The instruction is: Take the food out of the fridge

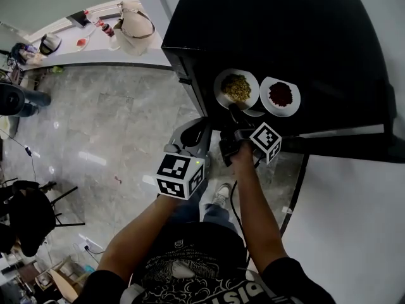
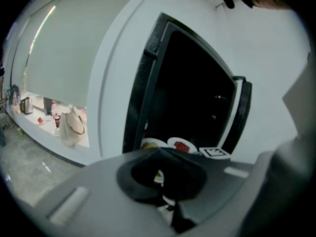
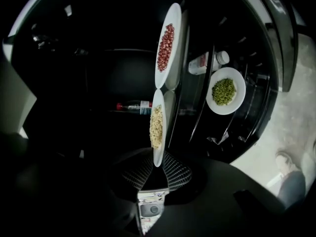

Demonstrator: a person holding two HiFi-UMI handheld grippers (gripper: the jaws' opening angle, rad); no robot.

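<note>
The fridge [image 1: 278, 30] stands open and is dark inside. On one shelf sit a white plate of yellowish grains [image 1: 236, 88] and a white plate of red bits [image 1: 280, 96]. My right gripper [image 1: 233, 111] reaches to the near rim of the grain plate. In the right gripper view, which is rolled on its side, the grain plate [image 3: 157, 127] stands edge-on with its rim between the pads of my right gripper [image 3: 157, 168], which is shut on it. The red plate [image 3: 167, 46] lies beyond. My left gripper [image 1: 196, 130] hangs back in front of the fridge, shut and holding nothing.
A lower shelf carries a plate of green food [image 3: 225, 91], with a white bottle [image 3: 205, 62] near it. A red-capped bottle [image 3: 133, 105] lies deeper inside. The white fridge door [image 1: 354, 233] is at the right. A counter with a bag [image 1: 135, 23] runs along the far left over the marble floor [image 1: 107, 125].
</note>
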